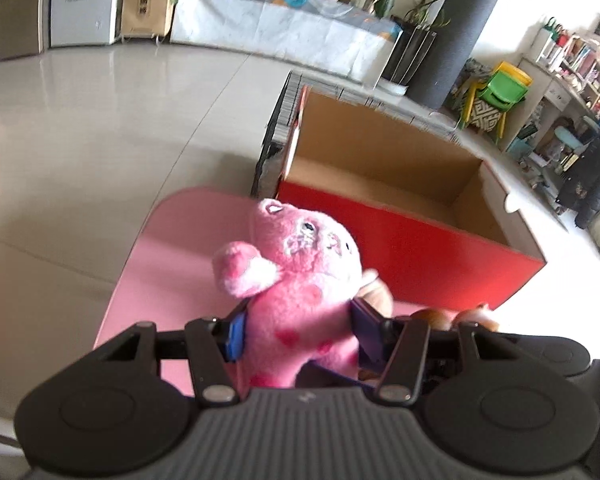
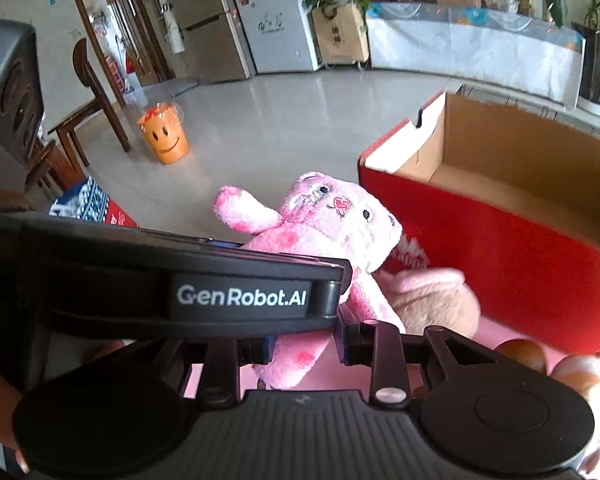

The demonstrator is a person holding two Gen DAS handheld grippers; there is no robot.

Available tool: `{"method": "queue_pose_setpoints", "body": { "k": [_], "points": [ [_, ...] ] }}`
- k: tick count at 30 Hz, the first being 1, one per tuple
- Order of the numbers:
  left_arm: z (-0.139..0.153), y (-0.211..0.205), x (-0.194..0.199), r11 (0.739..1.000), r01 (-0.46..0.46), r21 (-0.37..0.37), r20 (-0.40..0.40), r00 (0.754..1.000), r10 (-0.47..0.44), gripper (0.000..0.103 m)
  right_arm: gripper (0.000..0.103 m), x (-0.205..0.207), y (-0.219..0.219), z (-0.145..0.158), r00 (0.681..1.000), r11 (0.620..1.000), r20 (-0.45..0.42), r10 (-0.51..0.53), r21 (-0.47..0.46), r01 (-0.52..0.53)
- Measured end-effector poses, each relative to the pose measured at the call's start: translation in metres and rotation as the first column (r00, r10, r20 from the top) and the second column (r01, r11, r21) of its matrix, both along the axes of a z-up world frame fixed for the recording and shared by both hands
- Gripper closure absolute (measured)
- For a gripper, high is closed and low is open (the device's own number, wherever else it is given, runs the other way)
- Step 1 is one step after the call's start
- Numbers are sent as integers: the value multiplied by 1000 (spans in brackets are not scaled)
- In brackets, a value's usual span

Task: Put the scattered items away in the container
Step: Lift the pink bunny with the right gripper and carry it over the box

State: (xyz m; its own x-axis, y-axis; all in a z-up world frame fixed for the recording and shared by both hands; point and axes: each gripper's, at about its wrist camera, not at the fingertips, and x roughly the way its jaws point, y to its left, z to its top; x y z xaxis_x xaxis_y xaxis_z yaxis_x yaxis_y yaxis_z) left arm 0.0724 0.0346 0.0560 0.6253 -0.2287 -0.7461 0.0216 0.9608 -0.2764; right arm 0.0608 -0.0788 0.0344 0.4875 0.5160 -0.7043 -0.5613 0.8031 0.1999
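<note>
A pink plush animal (image 1: 300, 264) is held up above the pink mat (image 1: 180, 248). My left gripper (image 1: 300, 332) is shut on its body, blue pads pressing in from both sides. My right gripper (image 2: 302, 344) is shut lower down on the same plush animal (image 2: 332, 220), around its leg. The left gripper's black housing (image 2: 240, 296) crosses the right wrist view just left of the toy. The open cardboard box (image 1: 420, 248), red outside and brown inside, stands right behind the toy, and its red wall (image 2: 500, 248) shows to the toy's right.
A beige plush (image 2: 436, 300) lies on the mat by the box, with a brown round toy (image 2: 520, 354) and an orange-white plush (image 2: 584, 372) to its right. An orange smiley bucket (image 2: 166, 136) and a wooden chair (image 2: 96, 108) stand on the tiled floor to the left.
</note>
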Motion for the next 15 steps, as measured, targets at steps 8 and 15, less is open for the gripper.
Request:
{"method": "queue_pose_setpoints", "body": {
  "k": [8, 15],
  "points": [
    [46, -22, 7, 999, 32, 0, 102, 994, -32, 50, 72, 1, -18, 43, 993, 998, 99, -58, 15, 57],
    [69, -44, 33, 997, 79, -4, 160, 984, -78, 50, 72, 7, -34, 69, 979, 993, 167, -115, 37, 110]
  ]
}}
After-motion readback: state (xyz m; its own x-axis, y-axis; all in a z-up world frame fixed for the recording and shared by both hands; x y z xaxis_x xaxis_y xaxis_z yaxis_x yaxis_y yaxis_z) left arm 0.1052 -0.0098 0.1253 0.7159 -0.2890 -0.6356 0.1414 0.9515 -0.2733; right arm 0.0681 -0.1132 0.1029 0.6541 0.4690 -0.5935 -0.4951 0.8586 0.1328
